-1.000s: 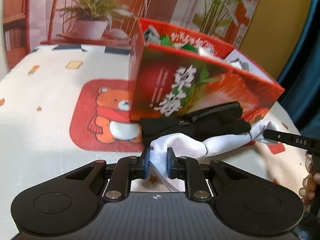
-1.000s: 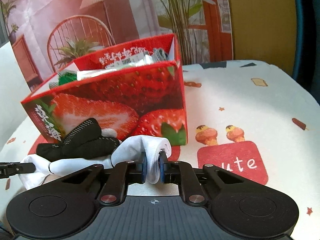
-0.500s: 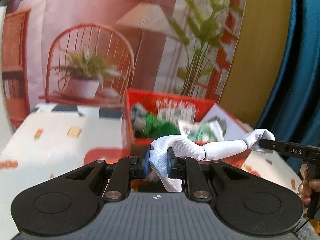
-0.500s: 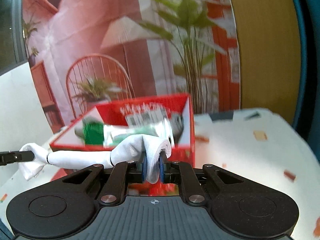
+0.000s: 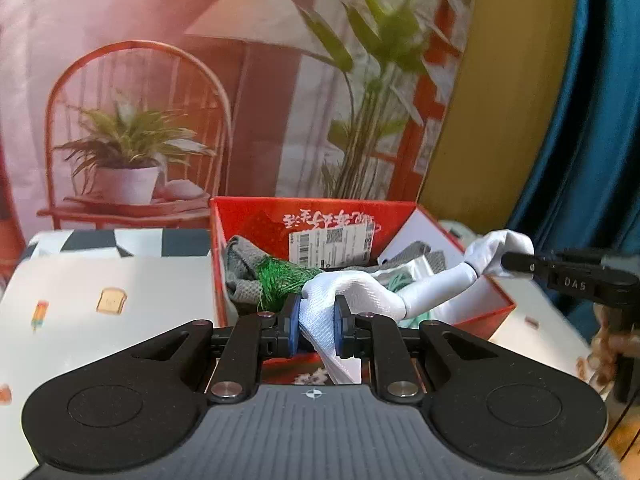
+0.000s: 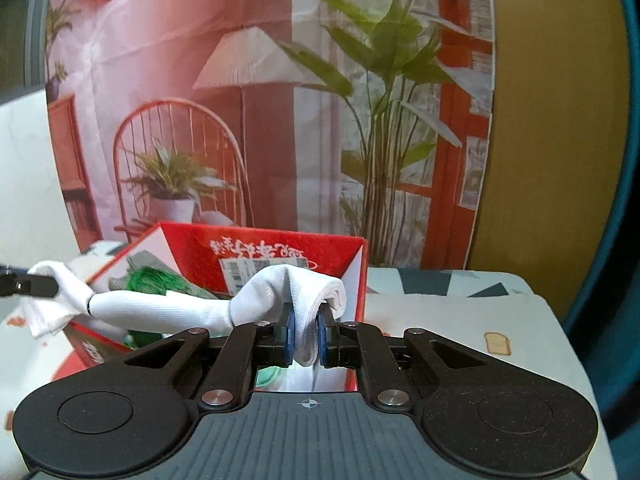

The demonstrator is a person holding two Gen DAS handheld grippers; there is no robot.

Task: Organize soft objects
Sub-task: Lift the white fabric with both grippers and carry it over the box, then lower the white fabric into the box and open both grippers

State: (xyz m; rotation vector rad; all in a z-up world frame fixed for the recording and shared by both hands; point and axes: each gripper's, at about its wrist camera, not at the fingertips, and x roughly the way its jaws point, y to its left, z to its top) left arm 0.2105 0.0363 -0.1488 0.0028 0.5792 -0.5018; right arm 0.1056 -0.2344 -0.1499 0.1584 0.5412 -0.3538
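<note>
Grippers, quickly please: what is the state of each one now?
Left gripper: closed on the white fabric sock.
Right gripper: closed on the same sock's other end.

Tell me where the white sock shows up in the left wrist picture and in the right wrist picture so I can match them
Left wrist: the white sock runs from the left gripper at centre, up right to the right gripper.
Right wrist: the sock runs from the right gripper at centre, out left to the other gripper.
Shared landmark: the red box behind it, barcode label inside.
</note>
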